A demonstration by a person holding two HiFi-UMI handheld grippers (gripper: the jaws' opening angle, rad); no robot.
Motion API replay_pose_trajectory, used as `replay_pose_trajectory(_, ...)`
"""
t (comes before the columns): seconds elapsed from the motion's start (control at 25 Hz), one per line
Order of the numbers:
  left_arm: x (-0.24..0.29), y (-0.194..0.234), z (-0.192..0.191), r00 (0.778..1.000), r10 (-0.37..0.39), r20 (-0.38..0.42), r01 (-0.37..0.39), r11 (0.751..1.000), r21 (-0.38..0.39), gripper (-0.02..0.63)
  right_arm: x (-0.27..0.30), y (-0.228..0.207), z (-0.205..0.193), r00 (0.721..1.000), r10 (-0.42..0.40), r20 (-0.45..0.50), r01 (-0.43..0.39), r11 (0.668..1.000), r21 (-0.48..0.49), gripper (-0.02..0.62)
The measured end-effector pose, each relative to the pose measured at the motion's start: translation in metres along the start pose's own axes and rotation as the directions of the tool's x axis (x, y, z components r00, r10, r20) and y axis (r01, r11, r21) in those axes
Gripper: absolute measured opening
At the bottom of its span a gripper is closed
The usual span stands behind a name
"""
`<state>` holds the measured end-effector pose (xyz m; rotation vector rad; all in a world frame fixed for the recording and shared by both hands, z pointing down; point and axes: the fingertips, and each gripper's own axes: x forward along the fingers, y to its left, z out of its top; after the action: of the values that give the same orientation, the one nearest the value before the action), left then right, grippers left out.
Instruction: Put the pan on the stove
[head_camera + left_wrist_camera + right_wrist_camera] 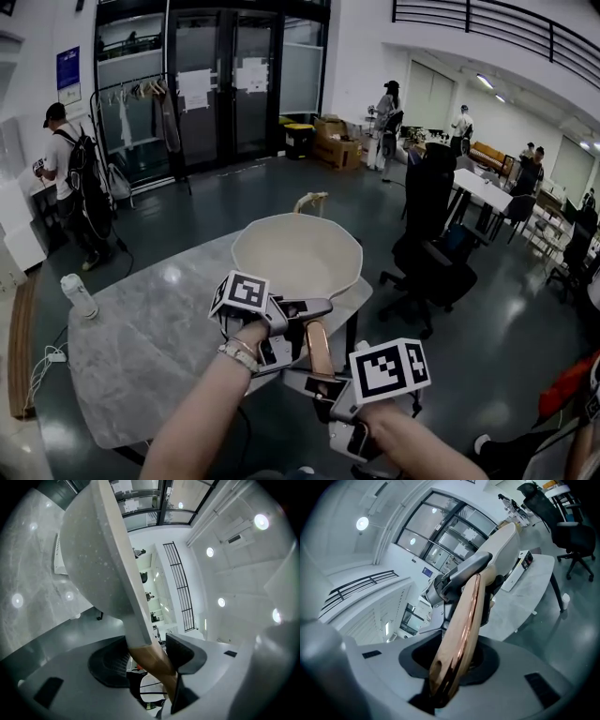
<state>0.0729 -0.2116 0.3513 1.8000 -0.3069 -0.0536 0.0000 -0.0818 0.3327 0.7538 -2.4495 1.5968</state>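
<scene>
Pan, cream, shallow and speckled (295, 253), gripped by its copper-brown handle (319, 349): left gripper (150, 660) clamps it near the bowl, jaws fairly wide, and right gripper (450, 663) clamps its end, jaws narrower. Pan appears lifted clear above the grey marble table (141, 347); setting it on the white flat stove (520, 569) apparently remains

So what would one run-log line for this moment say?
pan: held over table | left gripper: shut on handle | right gripper: shut on handle end | pan not yet set down
</scene>
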Motion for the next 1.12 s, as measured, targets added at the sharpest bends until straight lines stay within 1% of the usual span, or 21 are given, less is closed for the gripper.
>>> replay_pose_trajectory(0.4,0.018,0.009,0.038,0.998,0.025,0.054,-0.025,1.000,0.006,0.247,0.000,-0.022,0.036,0.999,0.034,-0.040,-0.035,0.999,-0.030,0.120)
replay_pose_trajectory(0.68,0.025,0.027,0.070,0.997,0.054,0.056,-0.054,0.999,-0.005,0.247,0.016,-0.038,0.064,0.997,0.055,-0.050,-0.056,0.998,-0.018,0.124)
replay_pose_trajectory(0.96,0.023,0.047,0.110,0.997,0.047,0.060,-0.046,0.999,-0.023,0.247,0.044,-0.051,0.095,0.997,0.045,-0.058,-0.046,0.999,-0.020,0.124)
replay_pose_trajectory(1.12,0.027,0.063,0.125,0.997,0.047,0.060,-0.045,0.999,-0.028,0.247,0.057,-0.067,0.105,0.997,0.044,-0.059,-0.045,0.999,-0.017,0.124)
